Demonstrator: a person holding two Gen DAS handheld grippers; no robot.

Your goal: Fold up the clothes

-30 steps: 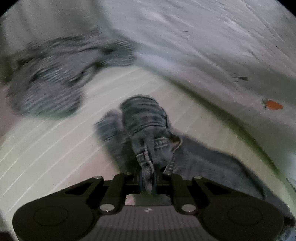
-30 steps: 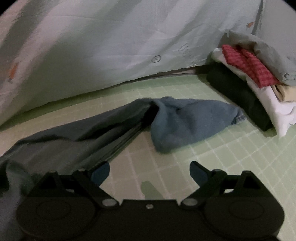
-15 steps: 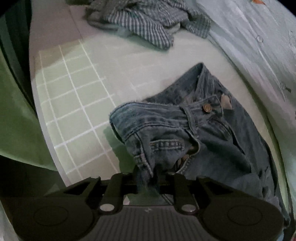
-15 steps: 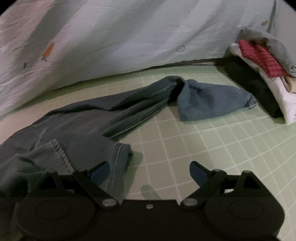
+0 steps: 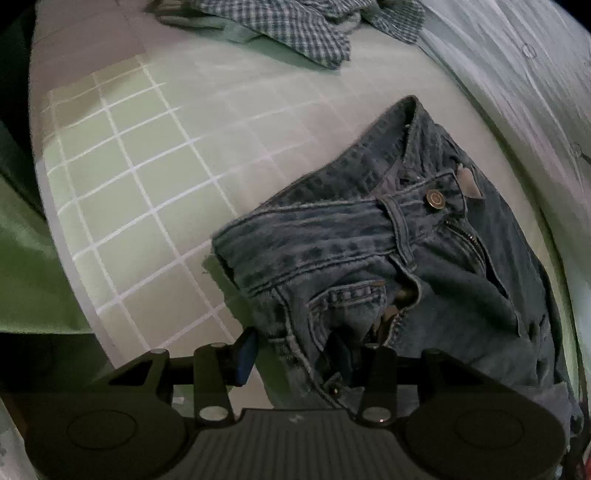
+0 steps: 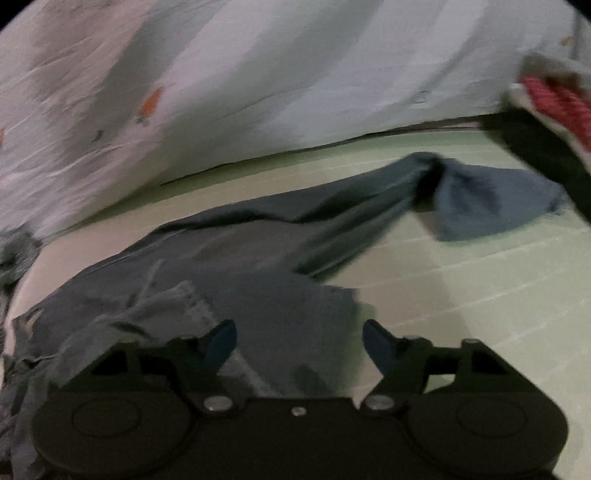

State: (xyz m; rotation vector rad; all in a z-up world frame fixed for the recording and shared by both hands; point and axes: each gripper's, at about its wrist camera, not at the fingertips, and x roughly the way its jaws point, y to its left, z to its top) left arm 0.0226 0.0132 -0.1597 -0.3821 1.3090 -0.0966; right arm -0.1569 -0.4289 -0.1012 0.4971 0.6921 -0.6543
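Observation:
Blue jeans [image 5: 406,258] lie on the green gridded mat [image 5: 140,184], waistband and brass button facing up. My left gripper [image 5: 295,354] is open; its jaws stand apart, with the waistband's pocket corner lying loose between them. In the right wrist view the jeans [image 6: 258,266] stretch away, one leg end [image 6: 495,199] twisted at the far right. My right gripper [image 6: 299,343] is open and empty just above the jeans' near edge.
A blue checked shirt [image 5: 295,26] lies crumpled at the mat's far end. A pale sheet with carrot prints [image 6: 258,74] rises behind the mat. A stack of folded clothes [image 6: 546,107] stands at the far right. The mat's left edge [image 5: 62,236] drops off.
My left gripper has opened and let go of the jeans' waistband, which now rests on the mat. My right gripper has moved left, over the jeans.

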